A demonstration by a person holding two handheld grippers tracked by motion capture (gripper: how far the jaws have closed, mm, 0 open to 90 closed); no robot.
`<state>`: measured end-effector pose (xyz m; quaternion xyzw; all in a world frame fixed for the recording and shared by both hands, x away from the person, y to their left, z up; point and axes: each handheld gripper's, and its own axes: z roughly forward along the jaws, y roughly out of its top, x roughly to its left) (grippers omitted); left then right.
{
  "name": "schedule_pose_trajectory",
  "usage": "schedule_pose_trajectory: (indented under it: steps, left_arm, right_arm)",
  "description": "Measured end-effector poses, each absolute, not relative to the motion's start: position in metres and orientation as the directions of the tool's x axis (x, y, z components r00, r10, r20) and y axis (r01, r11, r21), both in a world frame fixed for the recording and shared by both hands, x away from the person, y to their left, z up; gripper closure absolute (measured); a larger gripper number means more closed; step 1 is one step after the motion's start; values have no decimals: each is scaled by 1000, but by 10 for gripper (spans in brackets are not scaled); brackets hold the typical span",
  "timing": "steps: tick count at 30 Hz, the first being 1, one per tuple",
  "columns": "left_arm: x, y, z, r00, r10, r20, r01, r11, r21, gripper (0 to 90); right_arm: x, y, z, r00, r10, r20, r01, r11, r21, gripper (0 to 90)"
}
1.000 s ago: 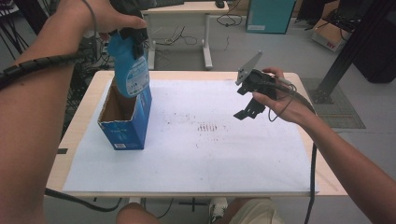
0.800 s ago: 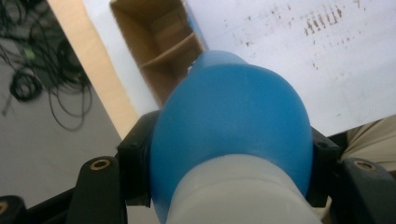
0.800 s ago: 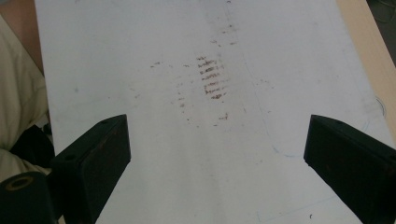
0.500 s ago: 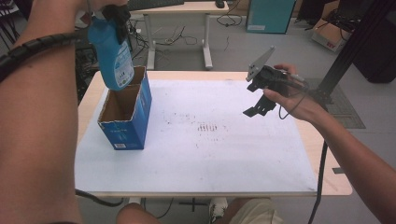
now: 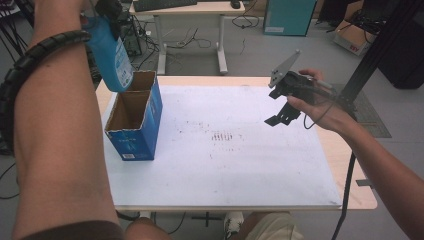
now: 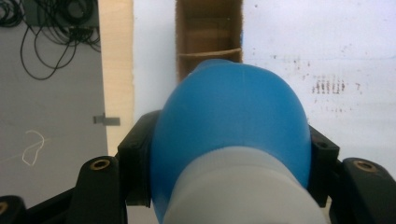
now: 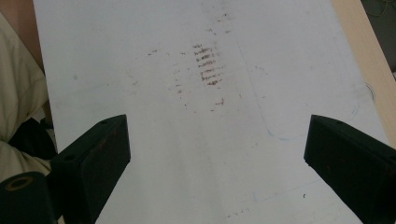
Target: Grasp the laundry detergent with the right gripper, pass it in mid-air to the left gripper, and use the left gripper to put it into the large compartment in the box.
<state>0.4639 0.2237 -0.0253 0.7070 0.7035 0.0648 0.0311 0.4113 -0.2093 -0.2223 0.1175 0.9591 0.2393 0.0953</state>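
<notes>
White sheeting covers the table (image 5: 240,165), with an open blue carton (image 5: 134,120) at its left. Above the carton, the left gripper (image 5: 111,10) pinches a blue bottle (image 5: 111,55), lifted clear; setting it down remains. At right, the right gripper (image 5: 281,114) hangs spread and empty.

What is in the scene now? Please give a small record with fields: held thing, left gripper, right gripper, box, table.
held thing: blue bottle with a white cap, lifted above the box
left gripper: left gripper, fingers shut on the bottle's neck end
right gripper: right gripper, fingers apart, nothing between them, held above the table's right part
box: open blue cardboard box, standing at the table's left side, with a divider inside
table: white sheet on the table, with small dark marks near the middle
</notes>
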Motion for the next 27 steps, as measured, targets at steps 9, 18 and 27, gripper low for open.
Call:
schedule_pose_trajectory:
  steps: [9, 18, 27]
  left_arm:
    - [463, 231, -26, -29, 999, 37, 987, 23, 162, 370]
    - [465, 232, -36, -25, 999, 27, 987, 21, 158, 370]
    - [466, 236, -45, -23, 999, 24, 988, 19, 155, 370]
  right_arm:
    - [410, -216, -222, -947, 291, -132, 197, 857, 477, 72]
    - [410, -218, -224, -946, 293, -139, 198, 861, 469, 72]
    - [409, -218, -226, -947, 291, -137, 199, 864, 463, 72]
